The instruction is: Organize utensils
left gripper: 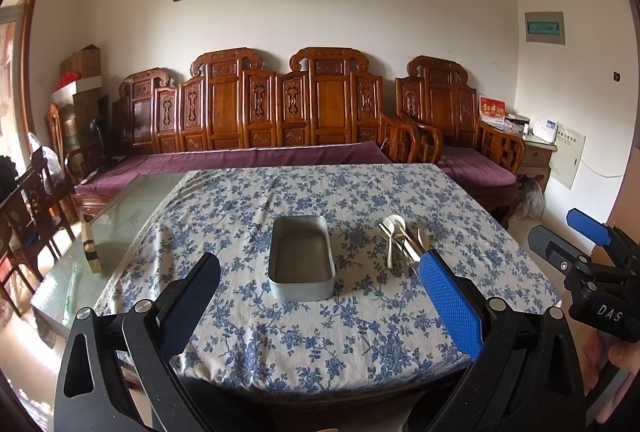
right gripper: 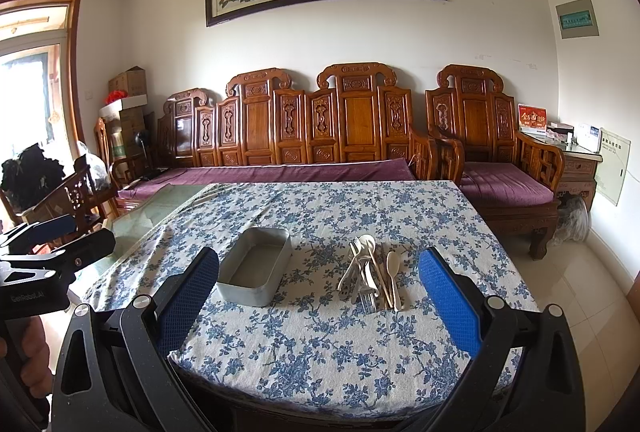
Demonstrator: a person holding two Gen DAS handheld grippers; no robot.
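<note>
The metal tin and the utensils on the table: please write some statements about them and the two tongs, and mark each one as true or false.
1. The metal tin is empty. True.
2. The utensils lie inside the tin. False: they lie in a pile on the floral tablecloth, to the right of the tin.
3. The left tongs hold a fork. False: they are open and hold nothing.
4. The right tongs are open, back from the utensils. True.
5. The pile has only metal pieces. False: some pieces are pale cream, others metal.
</note>
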